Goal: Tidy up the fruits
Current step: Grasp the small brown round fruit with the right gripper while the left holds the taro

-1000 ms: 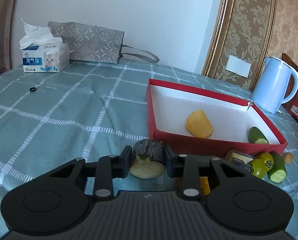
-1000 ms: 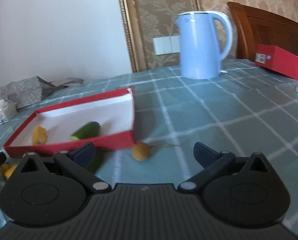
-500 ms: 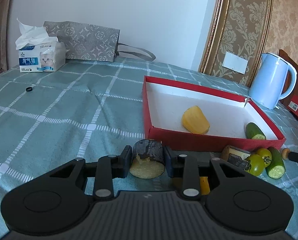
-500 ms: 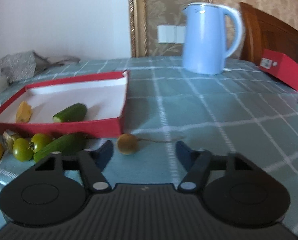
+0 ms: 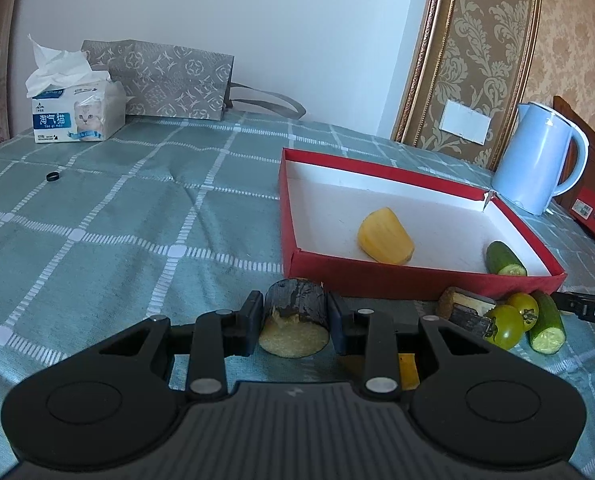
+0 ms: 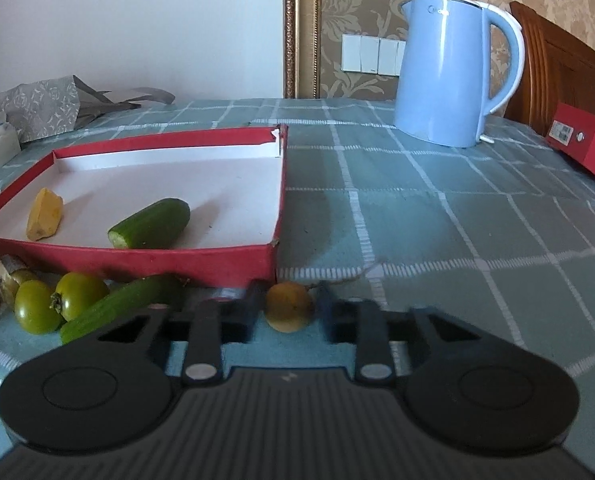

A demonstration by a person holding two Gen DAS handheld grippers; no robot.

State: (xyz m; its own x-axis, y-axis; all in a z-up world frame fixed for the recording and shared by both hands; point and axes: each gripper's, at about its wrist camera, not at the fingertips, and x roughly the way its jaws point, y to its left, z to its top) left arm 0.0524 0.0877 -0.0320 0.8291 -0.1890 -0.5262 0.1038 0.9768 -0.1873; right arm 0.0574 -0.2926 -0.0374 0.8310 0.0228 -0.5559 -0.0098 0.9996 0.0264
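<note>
The left gripper [image 5: 294, 322] is clamped on a dark-skinned stub [image 5: 294, 320] with a pale cut face, held just short of the red tray [image 5: 417, 280]. The right gripper [image 6: 287, 312] straddles a small round yellow fruit [image 6: 288, 307] on the cloth, its jaws narrowly apart on either side; whether they touch it yet I cannot tell. In the tray lie a yellow chunk [image 5: 385, 236] and a cucumber piece [image 5: 504, 259]; outside its near wall sit two green tomatoes [image 6: 57, 304], another cucumber [image 6: 117, 308] and a second stub [image 5: 463, 308]. Judged step: carrying and picking for the tray. Next, the left must lift the stub over the wall and release; the right must close on the fruit.
</note>
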